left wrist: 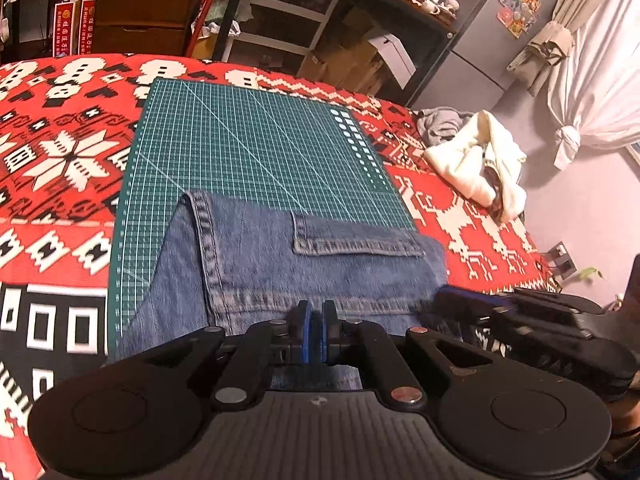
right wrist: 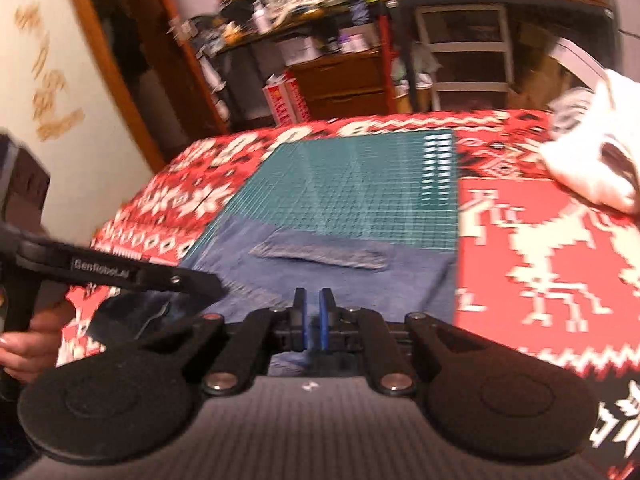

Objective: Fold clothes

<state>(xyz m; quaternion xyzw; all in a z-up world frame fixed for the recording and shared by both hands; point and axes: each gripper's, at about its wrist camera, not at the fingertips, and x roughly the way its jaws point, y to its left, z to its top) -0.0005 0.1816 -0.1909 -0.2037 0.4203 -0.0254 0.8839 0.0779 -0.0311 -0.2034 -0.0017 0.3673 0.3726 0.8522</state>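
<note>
Folded blue jeans (left wrist: 280, 264) on near end of green cutting mat (left wrist: 248, 140); mat on red patterned blanket (left wrist: 60, 152); cream garment (left wrist: 476, 164) at far right; cluttered shelves (right wrist: 320, 8) beyond; left gripper (left wrist: 316, 312) and right gripper (right wrist: 314, 304) narrow, over near denim edge, grip unclear; "GenRobot.AI" on left gripper; right view blurred.

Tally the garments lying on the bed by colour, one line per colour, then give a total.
Blue denim jeans on the green cutting mat: 1
Cream garment: 1
Grey garment: 1
Total: 3
</note>
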